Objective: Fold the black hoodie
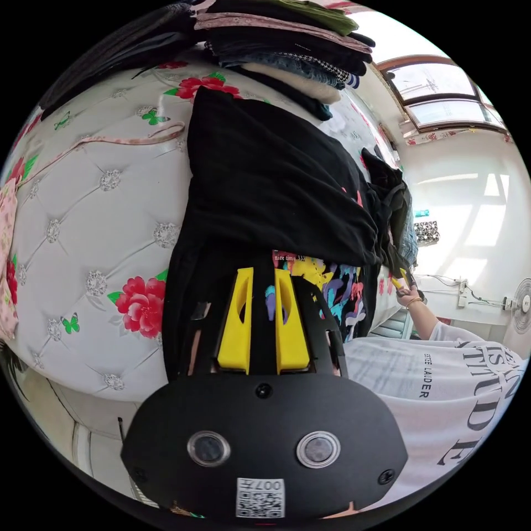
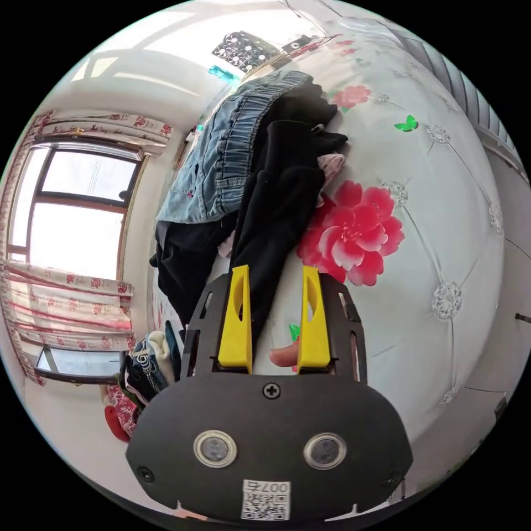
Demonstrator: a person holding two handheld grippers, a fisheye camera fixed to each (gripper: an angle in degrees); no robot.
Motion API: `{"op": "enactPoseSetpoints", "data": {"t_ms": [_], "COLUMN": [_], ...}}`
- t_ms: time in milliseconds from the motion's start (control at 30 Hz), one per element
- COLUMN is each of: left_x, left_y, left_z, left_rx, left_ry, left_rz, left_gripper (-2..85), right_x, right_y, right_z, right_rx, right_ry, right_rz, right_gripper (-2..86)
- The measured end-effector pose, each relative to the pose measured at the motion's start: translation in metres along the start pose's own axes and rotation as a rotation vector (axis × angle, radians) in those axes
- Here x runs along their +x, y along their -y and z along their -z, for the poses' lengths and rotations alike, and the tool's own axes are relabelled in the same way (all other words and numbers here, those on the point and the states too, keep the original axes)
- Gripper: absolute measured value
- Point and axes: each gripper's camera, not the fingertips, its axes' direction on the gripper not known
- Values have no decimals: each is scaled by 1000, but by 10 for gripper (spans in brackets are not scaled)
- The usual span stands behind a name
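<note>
The black hoodie (image 1: 276, 182) lies spread on the quilted white bed cover (image 1: 94, 221), folded over so a bright printed panel (image 1: 332, 287) shows at its near edge. My left gripper (image 1: 263, 272) has its yellow jaws close together on that near edge, with black fabric between them. In the right gripper view, one black sleeve (image 2: 276, 210) runs down between the jaws of my right gripper (image 2: 275, 269), which stands open, and bare bed cover shows beside the sleeve. The right gripper (image 1: 400, 280) also appears far off in the left gripper view, in a person's hand.
A stack of folded clothes (image 1: 287, 50) sits beyond the hoodie. A denim garment (image 2: 221, 160) and other dark clothes (image 2: 182, 265) are heaped beside the sleeve. The person's white printed T-shirt (image 1: 442, 387) is close on one side. A window (image 2: 72, 210) and a fan (image 1: 520, 304) stand further off.
</note>
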Motion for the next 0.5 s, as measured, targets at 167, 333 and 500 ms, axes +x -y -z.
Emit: {"op": "enactPoseSetpoints", "data": {"t_ms": [167, 333, 500], "left_x": [-7, -13, -17], "left_y": [31, 51, 64], "left_z": [-11, -36, -51], "left_rx": [26, -2, -23], "left_ry": [52, 35, 26], "left_rz": [-2, 8, -26], "left_gripper": [64, 61, 54], "right_x": [15, 21, 27], "right_y": [35, 60, 49], "right_z": [20, 18, 30], "right_rx": [96, 75, 18], "right_ry": [-25, -45, -13], "right_rz": [-25, -27, -57], "right_gripper": [102, 89, 52]}}
